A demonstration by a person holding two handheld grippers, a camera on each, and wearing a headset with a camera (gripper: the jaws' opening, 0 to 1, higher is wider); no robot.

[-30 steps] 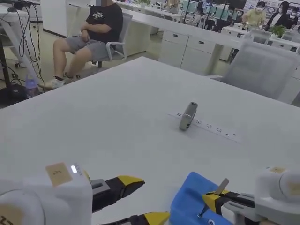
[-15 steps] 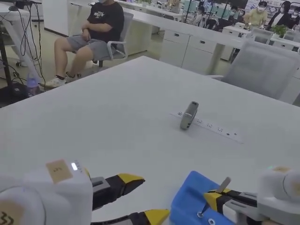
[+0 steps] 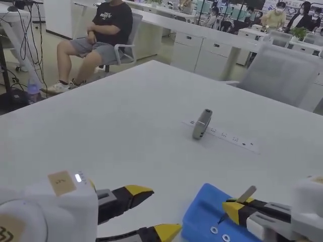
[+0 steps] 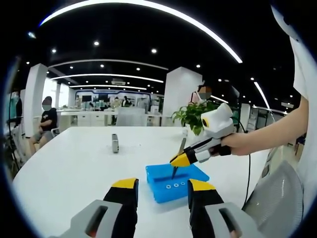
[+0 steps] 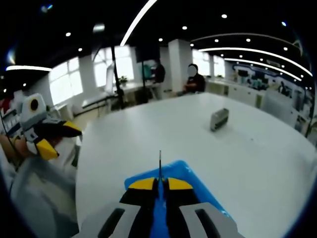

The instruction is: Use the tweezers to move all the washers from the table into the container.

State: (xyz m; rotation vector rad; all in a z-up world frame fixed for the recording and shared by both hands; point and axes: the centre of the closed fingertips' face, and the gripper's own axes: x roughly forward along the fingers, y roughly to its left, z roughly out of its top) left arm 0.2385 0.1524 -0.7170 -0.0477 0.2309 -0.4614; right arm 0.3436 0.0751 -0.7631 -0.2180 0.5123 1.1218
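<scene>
A blue container (image 3: 199,214) sits on the white table (image 3: 126,126) near its front edge, with small metal washers (image 3: 215,230) lying in it; three washers (image 4: 176,185) show in the left gripper view. My right gripper (image 3: 233,207) is shut on thin tweezers (image 3: 242,197), whose tip hangs just above the container's floor. In its own view the right gripper (image 5: 160,184) clamps the tweezers (image 5: 159,166) over the container (image 5: 185,173). My left gripper (image 3: 154,212) stands open and holds nothing, left of the container. The container (image 4: 173,182) lies ahead of the left gripper (image 4: 162,186).
A white power strip (image 3: 229,137) with a grey adapter (image 3: 202,123) plugged in lies mid-table to the right. A person sits on a chair (image 3: 101,35) beyond the far left corner. An office chair (image 3: 282,70) stands behind the right edge.
The right gripper has drawn back to the right and the tweezers' tip has risen a little. Two washers now show on the container's floor. The left gripper has hardly moved.
</scene>
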